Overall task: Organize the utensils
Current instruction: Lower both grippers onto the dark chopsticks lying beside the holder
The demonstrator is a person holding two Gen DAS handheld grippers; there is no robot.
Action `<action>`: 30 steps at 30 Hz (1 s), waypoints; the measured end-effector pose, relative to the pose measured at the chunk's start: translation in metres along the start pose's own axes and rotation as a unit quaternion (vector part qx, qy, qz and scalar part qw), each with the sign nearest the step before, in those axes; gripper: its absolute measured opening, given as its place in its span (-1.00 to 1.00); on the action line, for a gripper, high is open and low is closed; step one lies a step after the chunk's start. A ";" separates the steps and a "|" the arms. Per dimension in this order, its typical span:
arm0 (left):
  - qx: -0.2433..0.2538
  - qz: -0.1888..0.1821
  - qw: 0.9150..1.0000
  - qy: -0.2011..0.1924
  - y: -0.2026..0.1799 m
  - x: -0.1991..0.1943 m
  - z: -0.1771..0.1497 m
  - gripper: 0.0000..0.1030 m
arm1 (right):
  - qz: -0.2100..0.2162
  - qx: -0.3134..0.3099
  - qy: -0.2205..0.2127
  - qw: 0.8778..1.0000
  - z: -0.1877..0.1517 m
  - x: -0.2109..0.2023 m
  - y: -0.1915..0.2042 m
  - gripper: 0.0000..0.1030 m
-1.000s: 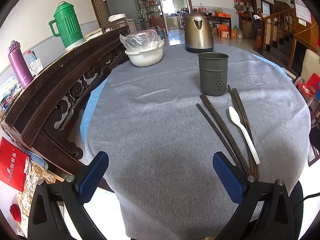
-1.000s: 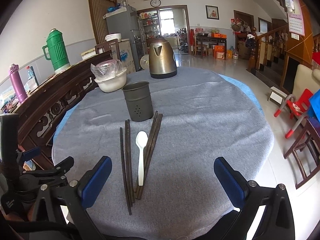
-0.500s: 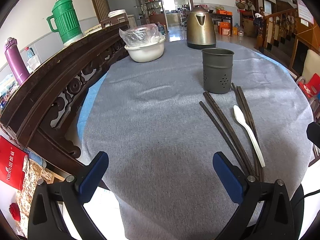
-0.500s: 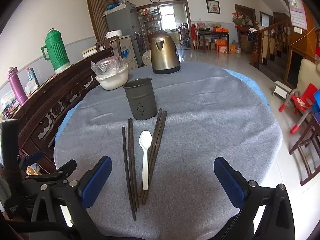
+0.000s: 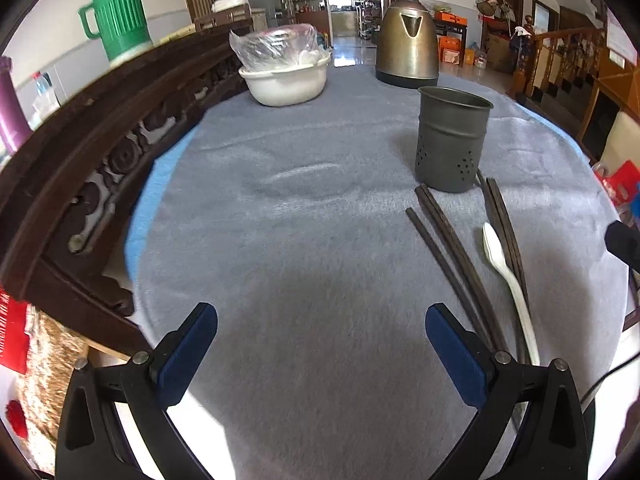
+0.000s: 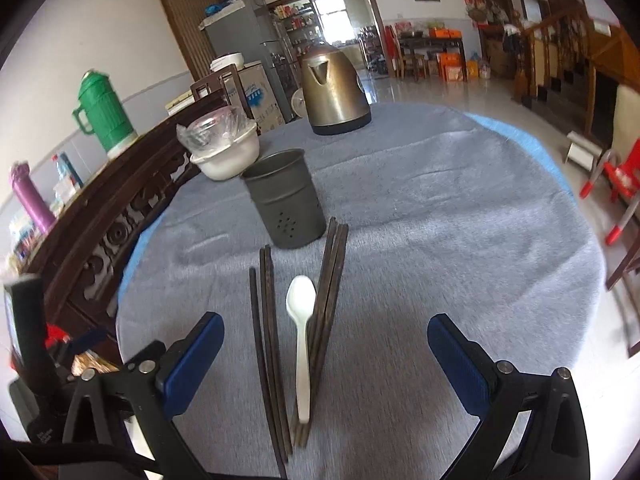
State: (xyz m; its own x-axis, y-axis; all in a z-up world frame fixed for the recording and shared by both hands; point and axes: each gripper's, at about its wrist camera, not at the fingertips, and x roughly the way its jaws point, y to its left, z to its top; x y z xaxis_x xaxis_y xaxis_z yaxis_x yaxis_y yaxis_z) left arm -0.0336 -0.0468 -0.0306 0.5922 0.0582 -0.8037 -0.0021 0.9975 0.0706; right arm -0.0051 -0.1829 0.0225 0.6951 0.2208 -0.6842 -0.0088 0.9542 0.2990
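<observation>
A grey perforated metal utensil holder (image 6: 285, 199) stands upright and empty on the round grey table (image 6: 460, 240); it also shows in the left wrist view (image 5: 452, 139). In front of it lie several dark wooden chopsticks (image 6: 266, 340) in two groups, with a white plastic spoon (image 6: 303, 332) between them. In the left wrist view the chopsticks (image 5: 448, 252) and the spoon (image 5: 506, 276) lie at the right. My right gripper (image 6: 322, 360) is open just above the near ends of the utensils. My left gripper (image 5: 320, 350) is open over bare cloth, left of the chopsticks.
A brass-coloured kettle (image 6: 334, 90) stands at the far side of the table. A white bowl covered with plastic (image 6: 226, 148) sits at the far left. A carved dark wooden bench back (image 5: 80, 152) runs along the table's left edge, with a green thermos (image 5: 118, 10) beyond.
Both grippers have moved forward and lower over the table, closer to the utensils and the holder. Both stay open. Nothing on the table has moved.
</observation>
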 end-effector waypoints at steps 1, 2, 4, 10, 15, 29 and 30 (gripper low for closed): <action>-0.006 -0.008 1.000 0.007 0.001 0.006 0.004 1.00 | 0.002 0.006 0.001 1.000 0.003 0.004 -0.004 0.93; -0.015 -0.020 1.000 0.017 0.002 0.013 0.009 1.00 | 0.008 0.017 0.003 1.000 0.009 0.012 -0.010 0.81; -0.031 -0.037 0.998 0.030 0.003 0.023 0.016 1.00 | 0.026 0.038 0.018 0.999 0.019 0.028 -0.020 0.64; -0.037 -0.055 0.997 0.045 -0.011 0.051 0.035 0.85 | 0.060 0.066 0.072 0.993 0.039 0.085 -0.035 -0.04; -0.039 -0.068 0.994 0.076 -0.023 0.077 0.041 0.61 | 0.059 0.070 0.099 0.991 0.045 0.118 -0.034 -0.24; -0.026 -0.067 0.994 0.078 -0.034 0.101 0.057 0.22 | 0.011 0.032 0.116 0.993 0.043 0.146 -0.026 -0.46; -0.021 -0.060 0.995 0.079 -0.034 0.103 0.057 0.18 | 0.002 0.026 0.113 0.993 0.044 0.145 -0.028 -0.46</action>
State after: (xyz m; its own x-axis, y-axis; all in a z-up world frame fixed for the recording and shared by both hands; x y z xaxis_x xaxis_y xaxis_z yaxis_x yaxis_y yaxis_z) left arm 0.0735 -0.0767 -0.0820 0.4555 -0.0598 -0.8882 0.0252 0.9982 -0.0543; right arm 0.1272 -0.1863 -0.0560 0.5163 0.2689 -0.8131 0.0303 0.9431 0.3311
